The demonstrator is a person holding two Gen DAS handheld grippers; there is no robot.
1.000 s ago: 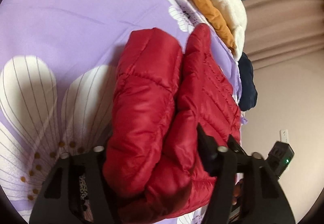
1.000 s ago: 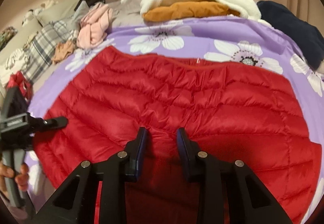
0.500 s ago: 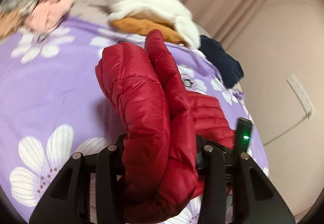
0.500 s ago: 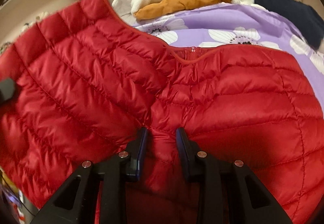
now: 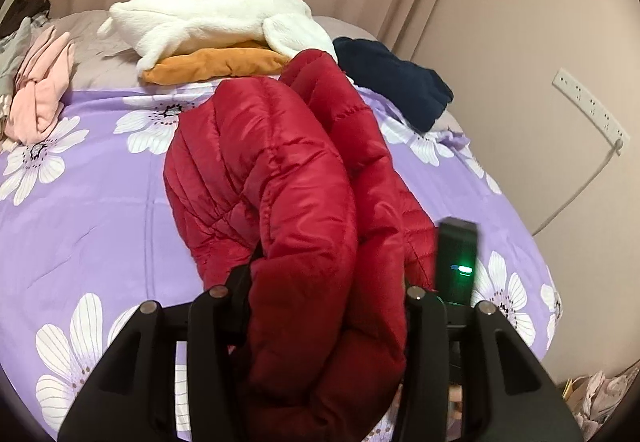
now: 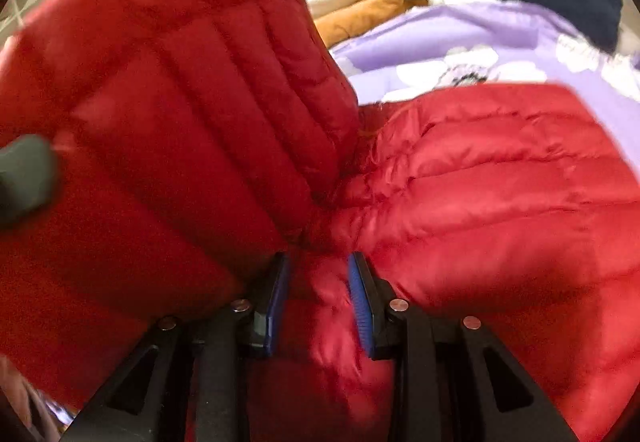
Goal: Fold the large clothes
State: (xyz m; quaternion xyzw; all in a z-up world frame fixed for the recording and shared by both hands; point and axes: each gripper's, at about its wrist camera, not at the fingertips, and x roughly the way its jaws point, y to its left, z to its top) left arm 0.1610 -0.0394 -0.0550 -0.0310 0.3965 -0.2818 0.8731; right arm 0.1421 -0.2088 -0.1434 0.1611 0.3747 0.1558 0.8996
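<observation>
A red quilted puffer jacket [image 5: 280,170] lies on a purple flowered bedsheet [image 5: 100,202]. My left gripper [image 5: 328,282] holds a thick bunch of it raised off the bed; the jaws are opening slightly, with the padding still squeezed between them. My right gripper [image 6: 318,262] is shut on a fold of the jacket [image 6: 500,194] near its middle. One half stands lifted on the left of the right wrist view, the other half lies flat on the sheet [image 6: 460,34]. A black gripper body with a green light [image 5: 458,262] shows beside the jacket.
At the head of the bed lie a white fleece [image 5: 208,18] on an orange garment [image 5: 216,68], a navy garment [image 5: 396,86] and a pink one [image 5: 40,90]. A wall with a power strip [image 5: 588,110] runs along the right.
My left gripper has risen and rolled level, carrying its bunch of jacket up and over toward the right half. In the right wrist view the lifted half now fills the left side.
</observation>
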